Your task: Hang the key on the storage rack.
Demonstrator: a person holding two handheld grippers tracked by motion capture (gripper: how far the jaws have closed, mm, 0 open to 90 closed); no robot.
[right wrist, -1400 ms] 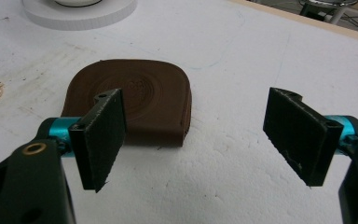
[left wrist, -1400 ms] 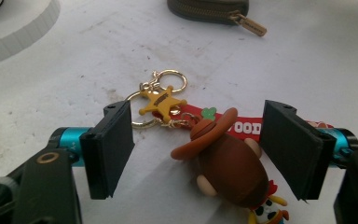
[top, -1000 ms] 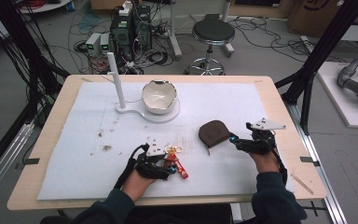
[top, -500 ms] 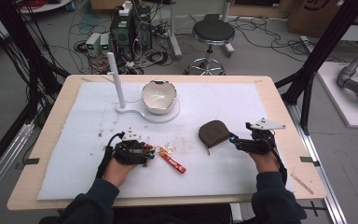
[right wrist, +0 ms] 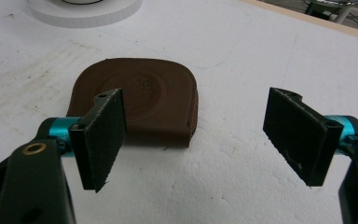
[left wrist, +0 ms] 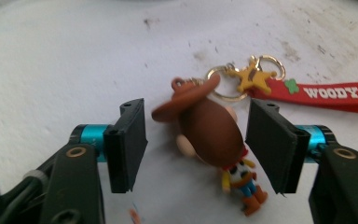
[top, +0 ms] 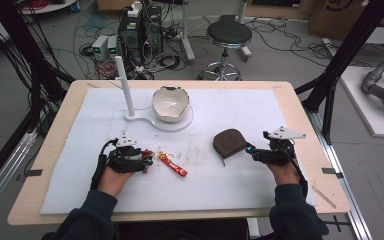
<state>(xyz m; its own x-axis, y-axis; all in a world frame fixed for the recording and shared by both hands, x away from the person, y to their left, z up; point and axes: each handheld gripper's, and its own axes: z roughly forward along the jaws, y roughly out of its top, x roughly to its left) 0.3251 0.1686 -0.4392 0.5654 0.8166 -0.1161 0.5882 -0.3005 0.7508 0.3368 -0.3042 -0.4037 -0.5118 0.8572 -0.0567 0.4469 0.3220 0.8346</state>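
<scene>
Left tool [left wrist: 196, 144] jaws wide open, gripping nothing; the small rubbery cowboy figure keychain with red printed strap [left wrist: 214, 135] lies between them on the white foam surface [left wrist: 51, 56]. Light, soft, slightly squashy: best pinched across the brown head. Right tool [right wrist: 193, 140] open, empty, brown leather pouch [right wrist: 137, 100] just ahead.

A wooden table [top: 300, 107] stands on grey floor [top: 280, 55], with a black stool [top: 228, 35] and tangled cables [top: 87, 32] behind.

The red strap [left wrist: 340, 95] runs off the picture's right edge beyond the right finger; the brown pouch's [right wrist: 142, 95] near corner hides behind the left finger [right wrist: 100, 140].
</scene>
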